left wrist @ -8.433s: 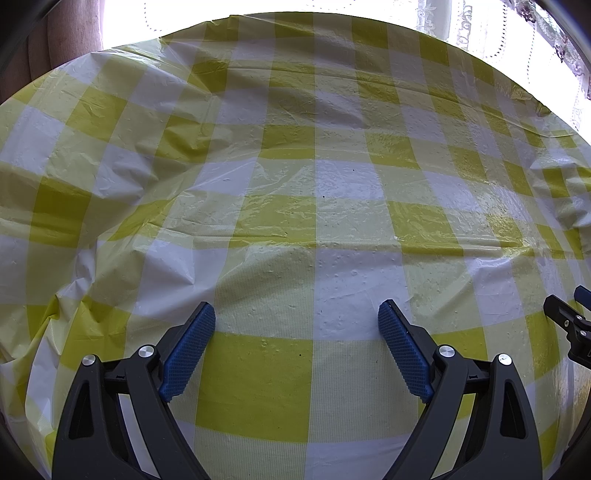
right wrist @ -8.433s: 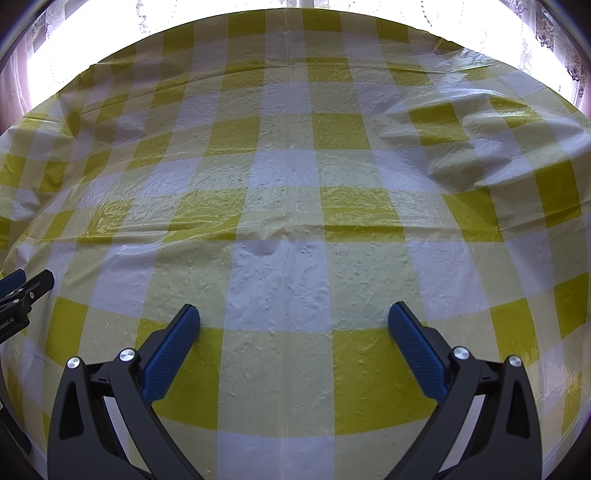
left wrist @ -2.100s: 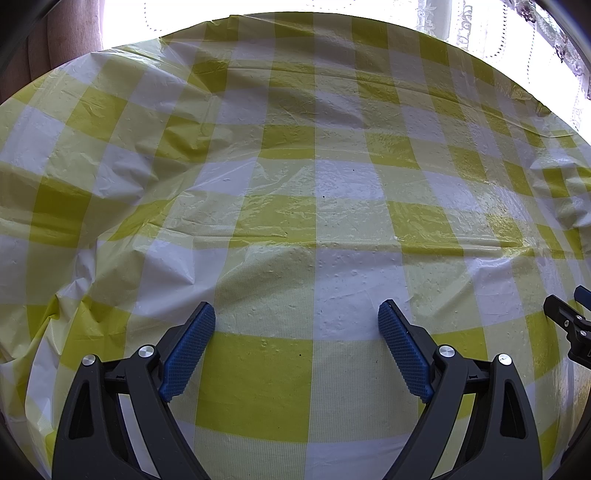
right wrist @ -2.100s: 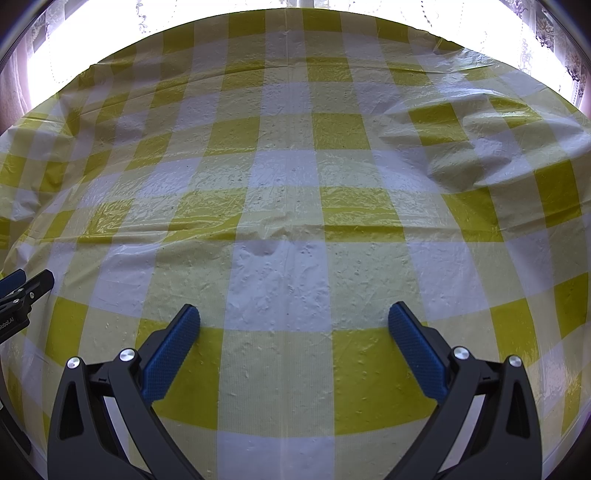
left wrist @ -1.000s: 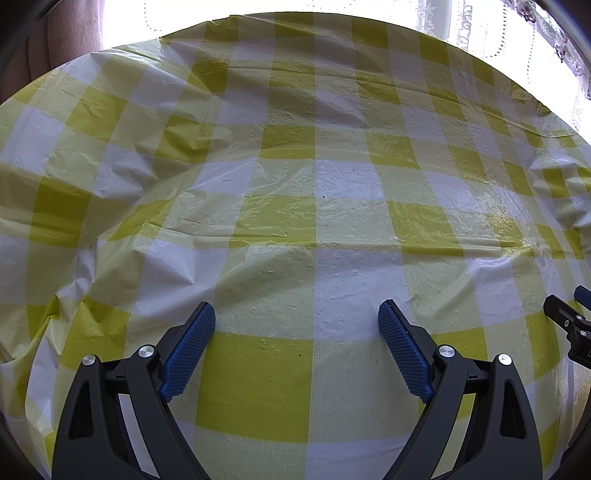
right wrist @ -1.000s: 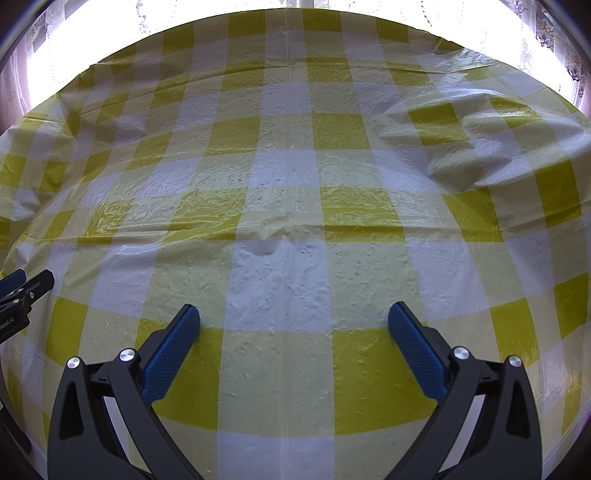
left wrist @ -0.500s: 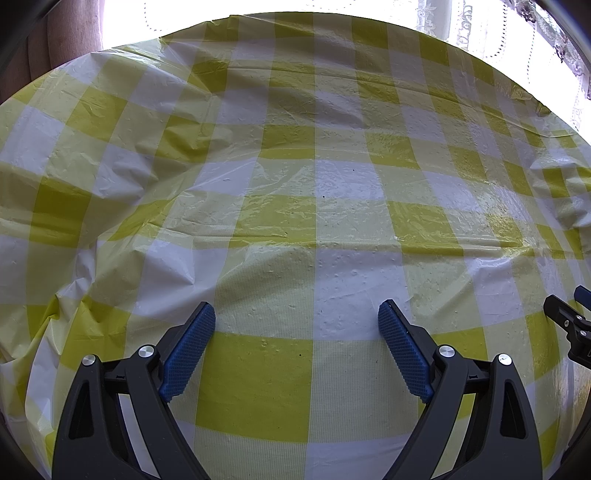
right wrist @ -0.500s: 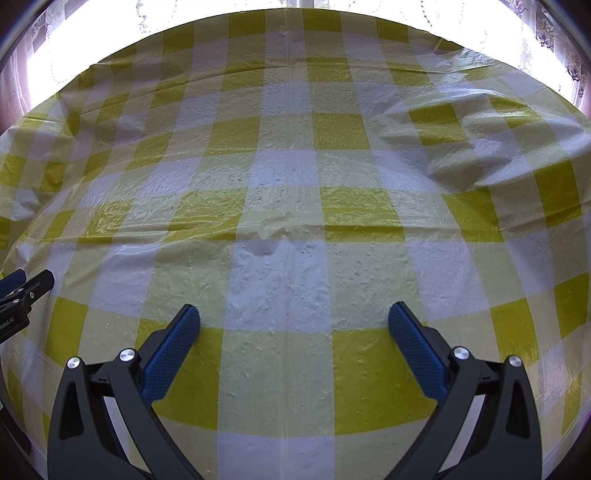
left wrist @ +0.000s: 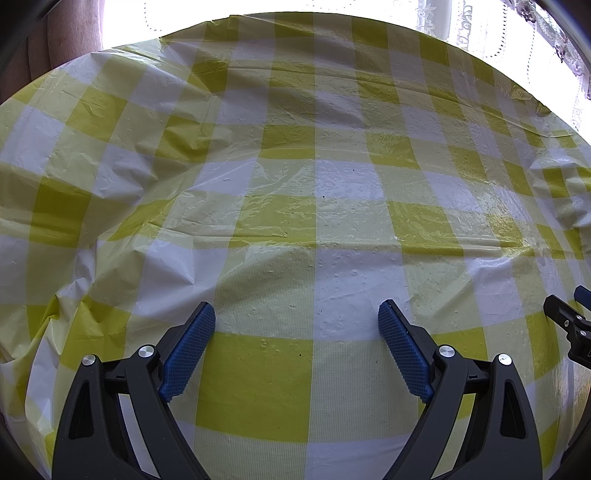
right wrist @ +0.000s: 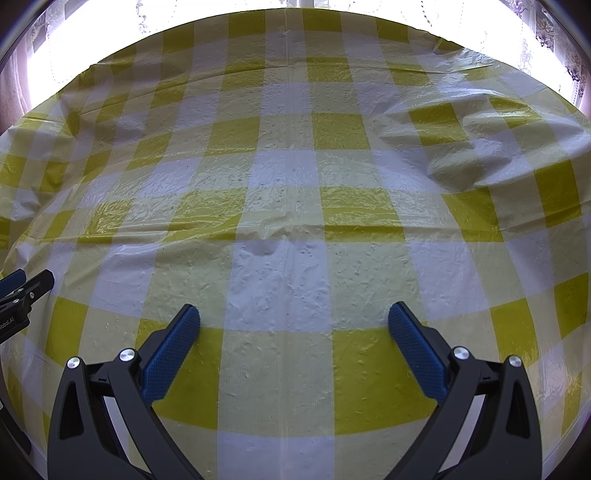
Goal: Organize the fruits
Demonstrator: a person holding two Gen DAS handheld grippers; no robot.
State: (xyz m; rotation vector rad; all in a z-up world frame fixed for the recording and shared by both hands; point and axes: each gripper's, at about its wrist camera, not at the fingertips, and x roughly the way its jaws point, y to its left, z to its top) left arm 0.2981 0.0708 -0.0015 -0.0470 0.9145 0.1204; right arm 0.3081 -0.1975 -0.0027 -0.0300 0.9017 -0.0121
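No fruit is showing in either wrist view, and no bowl, basket or tray either. Judging from that, the organizing is not yet begun; every step is left, starting with finding the fruit.

Left gripper (left wrist: 297, 314) is hanging over the checked yellow-and-white plastic tablecloth (left wrist: 295, 177), its jaws spread wide with nothing between them; only cloth is lying under the blue ribbed pads (left wrist: 188, 350). Right gripper (right wrist: 293, 317) is doing the same: jaws standing wide apart, gap bare, blue pads (right wrist: 170, 354) clear of any object.

Each gripper is catching the other at the frame edge: in the left wrist view the right gripper's tip is sitting at about 3 o'clock; in the right wrist view the left gripper's tip is sitting at about 9 o'clock. So the two are working side by side, near one another but not touching.

The tablecloth is wrinkling throughout, with a raised fold (right wrist: 476, 147) at about 2 o'clock in the right wrist view. Bright window light and lace curtain (left wrist: 465, 33) are running along 12 o'clock.

Where the fruit is: out of view, cannot tell. Which way it is pointing and how its long axis is running: cannot tell either. My guess is that the fruit is lying outside both cameras' field, so the next move is calling for a look around.
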